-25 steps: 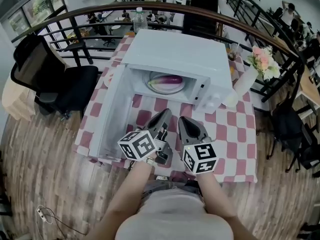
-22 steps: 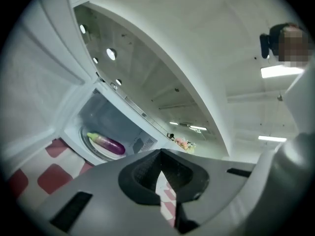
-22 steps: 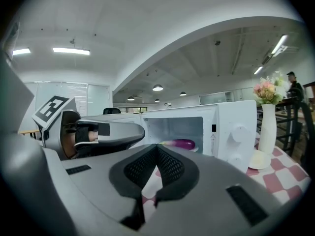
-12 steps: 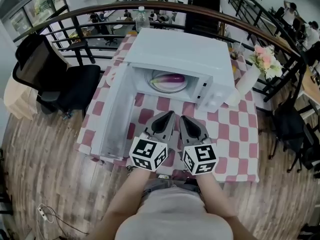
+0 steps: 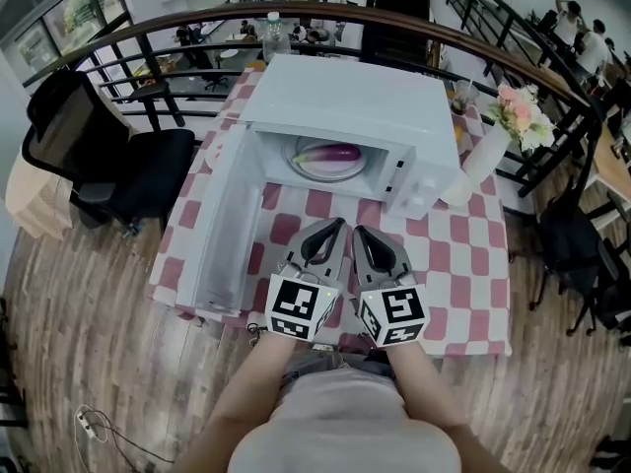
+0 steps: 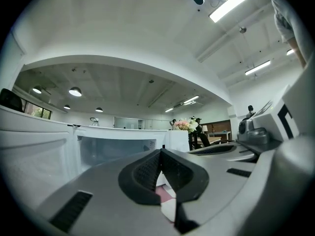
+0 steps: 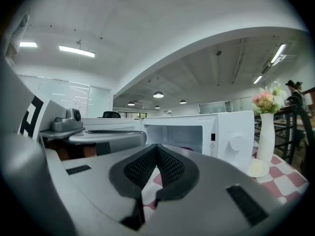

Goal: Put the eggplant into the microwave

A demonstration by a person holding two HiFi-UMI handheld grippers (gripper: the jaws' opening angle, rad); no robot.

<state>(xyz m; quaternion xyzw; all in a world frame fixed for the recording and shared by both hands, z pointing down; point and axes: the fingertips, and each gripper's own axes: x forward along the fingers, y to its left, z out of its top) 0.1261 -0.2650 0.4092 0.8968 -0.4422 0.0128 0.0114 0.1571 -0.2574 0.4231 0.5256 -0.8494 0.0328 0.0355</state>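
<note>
Lying on a white plate [image 5: 314, 172] inside the microwave [image 5: 347, 101], the eggplant [image 5: 336, 153] rests in the open cavity, its purple end toward the microwave's control panel. The microwave's door [image 5: 222, 244] stands swung wide open on the side away from that panel, reaching toward the person. Both grippers are held level just in front of the microwave, side by side above the red-and-white checked cloth [image 5: 463, 254], tips aimed at the cavity. The left gripper [image 5: 333, 225] has its jaws pressed together with nothing between them, and the right gripper [image 5: 361, 233] likewise has its jaws closed on nothing. A white vase [image 5: 483, 161] of pink flowers [image 5: 520, 116] stands just beside the microwave on its control-panel side, and in the right gripper view it shows next to the dial.
</note>
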